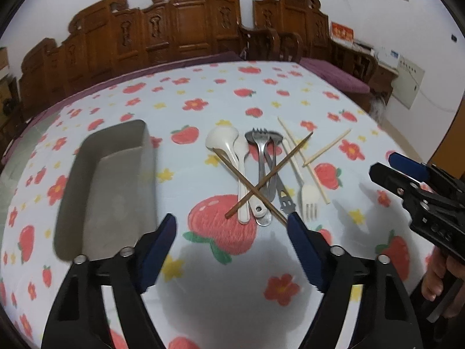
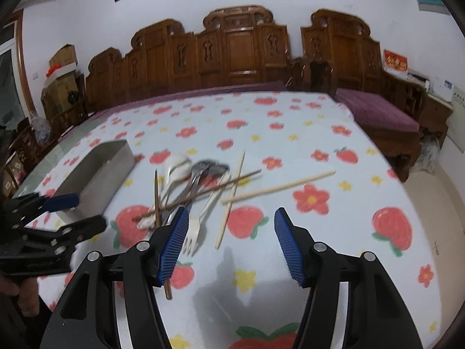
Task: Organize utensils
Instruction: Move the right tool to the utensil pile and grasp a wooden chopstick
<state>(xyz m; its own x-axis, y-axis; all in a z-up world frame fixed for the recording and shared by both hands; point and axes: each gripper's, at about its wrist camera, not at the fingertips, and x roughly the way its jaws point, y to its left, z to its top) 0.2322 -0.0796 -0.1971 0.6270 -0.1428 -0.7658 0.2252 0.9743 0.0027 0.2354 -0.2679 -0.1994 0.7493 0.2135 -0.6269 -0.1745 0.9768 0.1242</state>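
Observation:
A heap of utensils lies mid-table: white spoons point(image 1: 223, 142), a metal fork and spoon point(image 1: 263, 151), two dark chopsticks point(image 1: 255, 189) crossed over them, pale chopsticks point(image 1: 325, 148) and a white plastic fork point(image 1: 309, 200). A grey metal box point(image 1: 110, 192) stands empty to their left. My left gripper point(image 1: 231, 218) is open just short of the handle ends, holding nothing. My right gripper point(image 2: 231, 212) is open too, over the near ends of the white fork point(image 2: 193, 232) and a pale chopstick point(image 2: 229, 206), gripping neither. Each gripper shows in the other's view: right gripper point(image 1: 383, 164), left gripper point(image 2: 90, 210).
A strawberry-and-flower cloth point(image 1: 261, 87) covers the table. Carved wooden benches point(image 1: 180, 29) with purple cushions point(image 2: 375, 110) line the far side. The table's right edge drops to the floor. A person's hand point(image 1: 436, 279) holds the right gripper's handle.

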